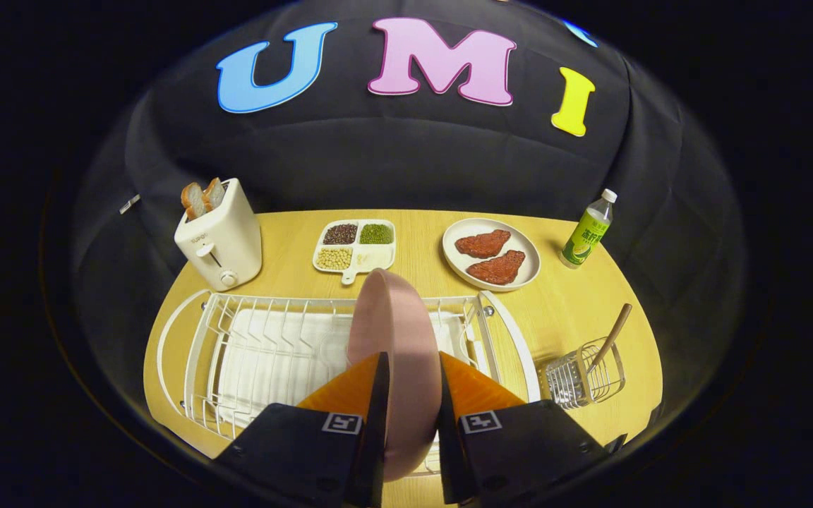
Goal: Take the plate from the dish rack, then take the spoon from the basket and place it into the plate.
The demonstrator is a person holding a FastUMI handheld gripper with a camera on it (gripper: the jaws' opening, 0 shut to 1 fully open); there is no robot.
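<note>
Gripper [410, 367]: both fingers press on the pink plate, one on each face, clenched around its near edge.
Plate [392, 331]: pink, standing on edge between the fingers, over the middle of the dish rack; whether it sits in the rack's slots or hangs just above them I cannot tell.
Dish rack [265, 346]: white wire frame on a white tray, lying directly beyond the fingers; this is the landmark for the rest.
Basket [583, 377]: small wire basket just beside the rack's right end, on the wooden table [576, 310].
Spoon [611, 337]: wooden handle leaning out of the basket, tilted away from the rack.
Toaster [221, 236]: cream, behind the rack's left corner, two bread slices poking up.
Divided dish [355, 247]: behind the rack's middle, four compartments of beans and grains.
Cream plate [491, 255]: behind the rack's right part, holding two reddish meat pieces.
Bottle [588, 229]: farthest from the rack, past the cream plate, upright with a white cap.
</note>
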